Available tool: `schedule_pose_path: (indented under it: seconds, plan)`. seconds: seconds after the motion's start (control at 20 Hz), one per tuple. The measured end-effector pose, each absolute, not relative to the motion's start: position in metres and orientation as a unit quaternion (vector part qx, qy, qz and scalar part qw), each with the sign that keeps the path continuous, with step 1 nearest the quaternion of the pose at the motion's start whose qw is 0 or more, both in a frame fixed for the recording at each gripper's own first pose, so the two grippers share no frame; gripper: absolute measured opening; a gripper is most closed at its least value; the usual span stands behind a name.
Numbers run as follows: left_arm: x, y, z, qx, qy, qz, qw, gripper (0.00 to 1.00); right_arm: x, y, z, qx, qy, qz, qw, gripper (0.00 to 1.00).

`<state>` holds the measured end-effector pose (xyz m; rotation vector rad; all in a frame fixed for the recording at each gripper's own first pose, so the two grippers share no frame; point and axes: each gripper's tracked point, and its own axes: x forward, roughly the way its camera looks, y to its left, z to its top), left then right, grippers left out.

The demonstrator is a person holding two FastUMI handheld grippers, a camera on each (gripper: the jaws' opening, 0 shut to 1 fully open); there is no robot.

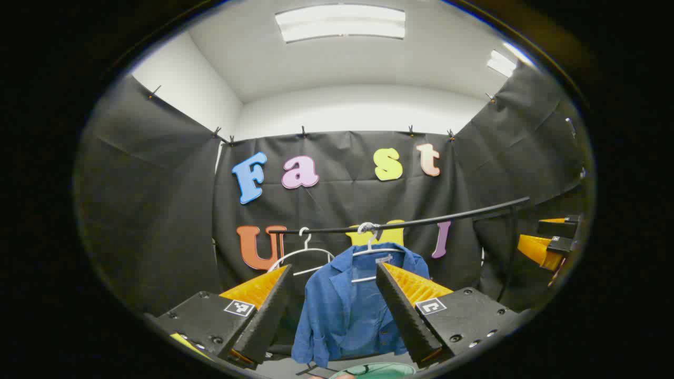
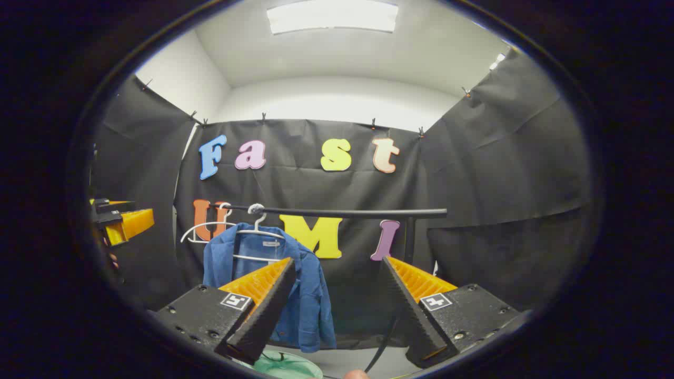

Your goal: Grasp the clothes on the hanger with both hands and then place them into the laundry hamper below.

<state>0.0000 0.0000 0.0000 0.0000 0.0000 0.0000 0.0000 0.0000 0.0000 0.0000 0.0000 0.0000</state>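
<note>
Blue shirt [image 1: 347, 305] on a white hanger [image 1: 368, 247], both grippers short of it.
Left gripper [image 1: 331, 316] and right gripper [image 2: 337, 310] fingers spread, empty; green hamper [image 2: 284, 366] below.

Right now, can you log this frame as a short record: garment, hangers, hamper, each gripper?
garment: blue shirt hanging on a white hanger on the black rail
spare hanger: empty white hanger beside it on the rail
hamper: green rim below the shirt, mostly cut off
left gripper: open, aimed at the shirt, not touching
right gripper: open, shirt behind its left finger, not gripped
task stage: shirt not yet grasped
</note>
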Motion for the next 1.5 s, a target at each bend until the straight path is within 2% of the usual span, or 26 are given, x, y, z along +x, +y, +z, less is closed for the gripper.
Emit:
schedule_pose_path:
  seconds: [0.2,0.9,1.5]
  plan:
    - [0.003,-0.006,-0.001,-0.001,-0.003,-0.006,1.000,0.98,0.002,-0.008,0.001,0.003,0.002,-0.011,1.000,1.00]
    - [-0.006,0.002,0.014,0.004,-0.014,0.021,1.000,0.99,0.013,-0.007,0.006,0.006,-0.009,0.008,1.000,1.00]
    - [0.001,0.003,0.002,0.006,-0.008,0.013,1.000,0.99,0.034,0.010,-0.015,0.007,0.013,0.000,1.000,1.00]
